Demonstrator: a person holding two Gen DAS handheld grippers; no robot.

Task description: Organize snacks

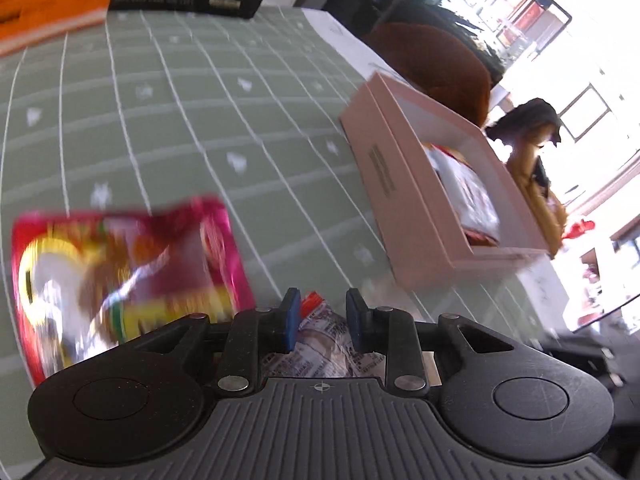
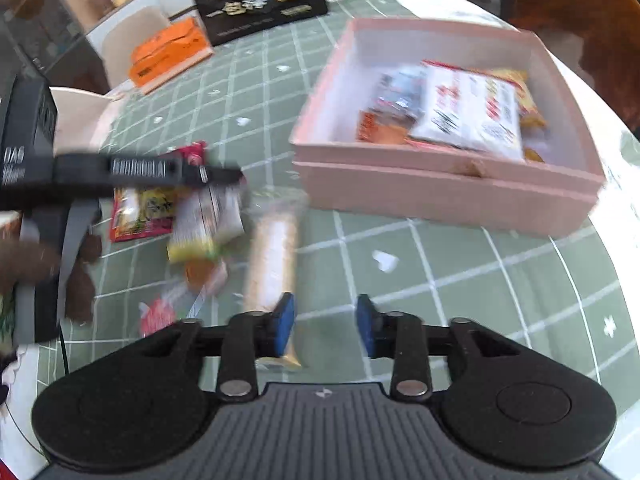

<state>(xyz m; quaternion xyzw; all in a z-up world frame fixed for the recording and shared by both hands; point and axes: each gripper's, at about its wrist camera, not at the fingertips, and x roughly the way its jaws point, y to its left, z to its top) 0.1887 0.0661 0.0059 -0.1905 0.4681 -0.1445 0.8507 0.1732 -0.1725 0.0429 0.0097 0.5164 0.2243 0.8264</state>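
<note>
Left gripper (image 1: pixel 323 316) pinches a crinkly silver snack wrapper (image 1: pixel 324 344), light and slippery; right gripper (image 2: pixel 325 324) gapes empty, pink cardboard box (image 2: pixel 440 196) at one o'clock.

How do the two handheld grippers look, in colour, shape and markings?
Both look alike. The left gripper and the right gripper each have blue finger pads on black linkage arms with silver rivets, two round black discs at the sides, and a ribbed dark grey body bearing a small cross-shaped mark. No cables or sleeves are clearly visible on them.
</note>
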